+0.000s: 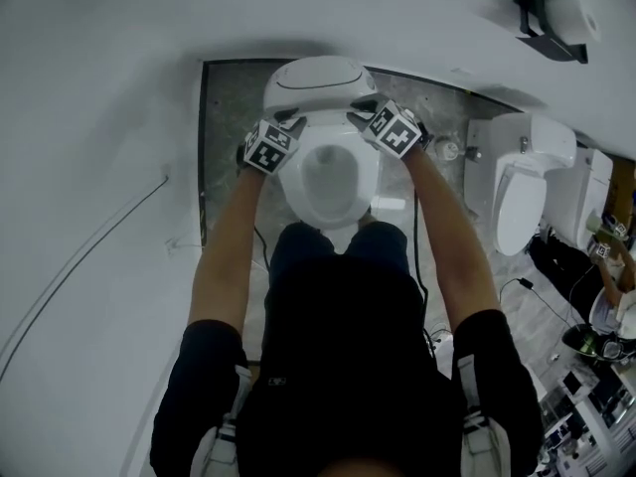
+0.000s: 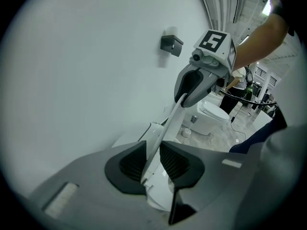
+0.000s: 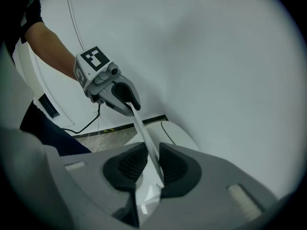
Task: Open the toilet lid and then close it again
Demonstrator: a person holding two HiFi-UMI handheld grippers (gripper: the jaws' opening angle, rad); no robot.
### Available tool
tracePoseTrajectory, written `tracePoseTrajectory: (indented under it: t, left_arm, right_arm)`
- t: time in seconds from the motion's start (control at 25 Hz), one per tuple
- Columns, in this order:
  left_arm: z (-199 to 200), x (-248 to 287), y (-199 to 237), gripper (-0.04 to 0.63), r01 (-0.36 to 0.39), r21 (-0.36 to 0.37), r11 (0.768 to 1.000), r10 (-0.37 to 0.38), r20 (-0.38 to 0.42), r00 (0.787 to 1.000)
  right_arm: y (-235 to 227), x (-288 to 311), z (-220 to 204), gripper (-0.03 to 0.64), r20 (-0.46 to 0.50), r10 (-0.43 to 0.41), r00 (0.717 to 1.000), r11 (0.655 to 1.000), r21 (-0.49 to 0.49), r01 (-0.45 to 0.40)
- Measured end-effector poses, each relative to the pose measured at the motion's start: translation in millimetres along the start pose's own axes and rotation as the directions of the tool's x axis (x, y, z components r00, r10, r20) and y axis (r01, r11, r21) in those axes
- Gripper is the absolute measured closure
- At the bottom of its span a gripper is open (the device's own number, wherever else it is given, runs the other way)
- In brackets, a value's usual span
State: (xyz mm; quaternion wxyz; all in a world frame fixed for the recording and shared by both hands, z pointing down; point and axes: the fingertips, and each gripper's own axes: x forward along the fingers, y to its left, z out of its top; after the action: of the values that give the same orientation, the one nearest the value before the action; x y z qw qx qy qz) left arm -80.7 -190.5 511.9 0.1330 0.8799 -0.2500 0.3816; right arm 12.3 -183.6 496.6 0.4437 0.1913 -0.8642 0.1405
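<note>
Both grippers clamp the raised white plastic toilet lid (image 1: 316,79).
The left gripper (image 1: 290,123) has its dark ribbed fingers (image 2: 130,166) pressed together on the lid's thin edge. From there the edge runs to the right gripper (image 1: 362,117), whose fingers (image 3: 173,169) pinch the opposite side. The open white toilet bowl (image 1: 370,172) lies below both sets of fingertips.

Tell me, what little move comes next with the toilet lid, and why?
Probably swing the lid gently down toward the bowl. The left tool and right tool both pinch its edge, it stands raised, and the bowl is uncovered, so opening looks done.
</note>
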Motion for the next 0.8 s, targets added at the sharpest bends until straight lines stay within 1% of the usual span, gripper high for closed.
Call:
tracePoseTrajectory:
  t: [0.28, 0.48, 0.6, 0.8]
  left_arm:
    - [5, 7, 10, 0.505, 0.025, -0.019, 1.000, -0.026, -0.050, 0.998]
    - [1, 5, 4, 0.505, 0.019, -0.059, 0.998, -0.021, -0.035, 0.999]
    - [0, 2, -3, 0.505, 0.012, -0.056, 0.998, -0.014, -0.024, 1.000]
    - [-5, -1, -15, 0.503, -0.004, -0.064, 0.998, 0.000, -0.053, 0.999]
  right_arm:
    - [-14, 2, 2, 0.541, -0.021, 0.002, 1.000, 1.000, -0.021, -0.002]
    - [-5, 0, 0, 0.542, -0.009, 0.023, 1.000, 0.999, -0.025, -0.023]
    - [2, -2, -4, 0.543, -0.016, 0.024, 1.000, 0.998, -0.050, -0.025]
    - [12, -8, -10, 0.543, -0.012, 0.034, 0.999, 0.997, -0.063, -0.034]
